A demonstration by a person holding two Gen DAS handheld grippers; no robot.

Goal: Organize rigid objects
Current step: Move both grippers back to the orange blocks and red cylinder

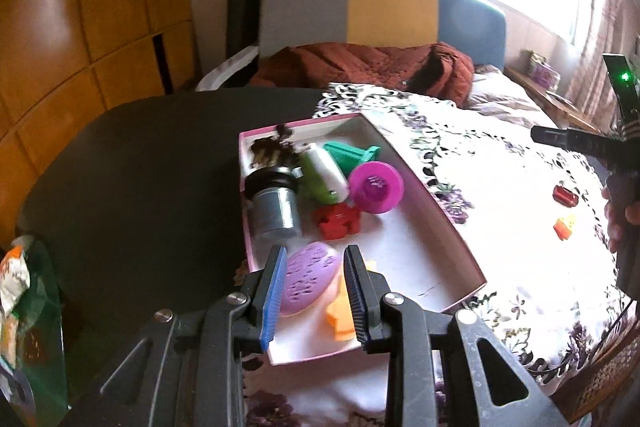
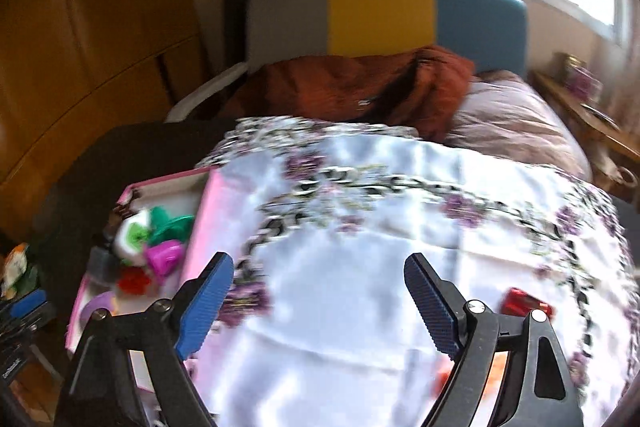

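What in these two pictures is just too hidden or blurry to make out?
- Orange piece, left wrist view: partly behind the left hand-held gripper; shape unclear.
- Box contents, right wrist view: motion-blurred, partly behind the pink wall.
- Orange object, right wrist view: hidden by a right hand-held gripper finger.
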